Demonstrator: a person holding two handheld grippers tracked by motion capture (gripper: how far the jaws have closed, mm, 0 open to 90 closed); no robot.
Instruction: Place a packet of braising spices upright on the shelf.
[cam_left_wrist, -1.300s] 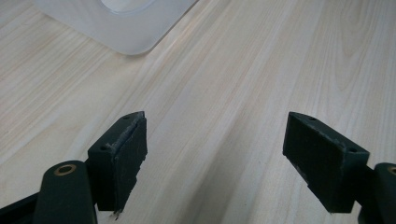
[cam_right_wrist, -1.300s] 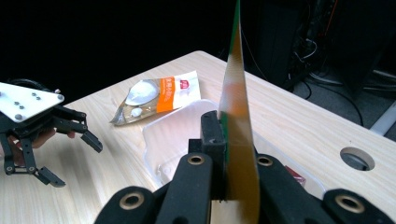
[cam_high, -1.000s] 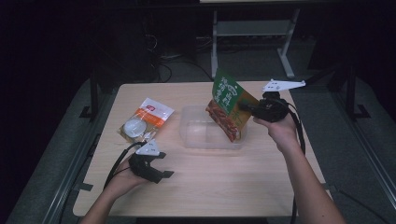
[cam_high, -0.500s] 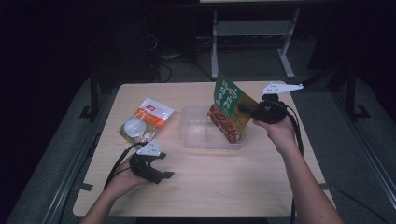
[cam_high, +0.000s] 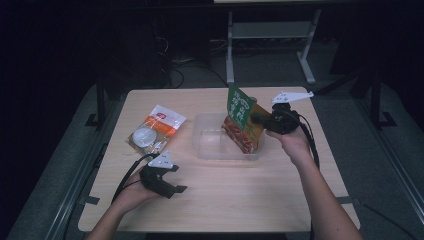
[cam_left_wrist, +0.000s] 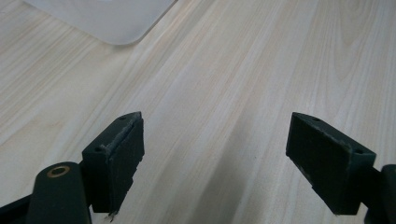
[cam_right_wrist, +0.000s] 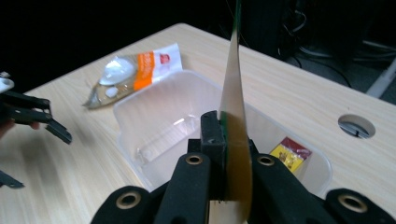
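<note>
A green and orange snack bag (cam_high: 241, 121) stands tilted, its lower end inside a clear plastic container (cam_high: 212, 145) at the table's middle. My right gripper (cam_high: 260, 120) is shut on the bag's right edge. In the right gripper view the bag (cam_right_wrist: 236, 116) is edge-on, pinched between the jaws of my right gripper (cam_right_wrist: 226, 137) above the container (cam_right_wrist: 154, 116). A small yellow and red packet (cam_right_wrist: 289, 154) lies in the container. My left gripper (cam_high: 175, 180) rests open near the front left, and in its own view my left gripper (cam_left_wrist: 215, 154) holds nothing over bare wood.
An orange and white packet (cam_high: 155, 131) lies left of the container, also seen as the packet (cam_right_wrist: 128, 72) in the right gripper view. A round cable hole (cam_right_wrist: 356, 126) is in the table beyond the container. The container's corner (cam_left_wrist: 107, 18) lies ahead of the left jaws.
My right gripper has shifted slightly left and down with the bag, sinking its lower end further into the container. The left gripper has barely moved.
</note>
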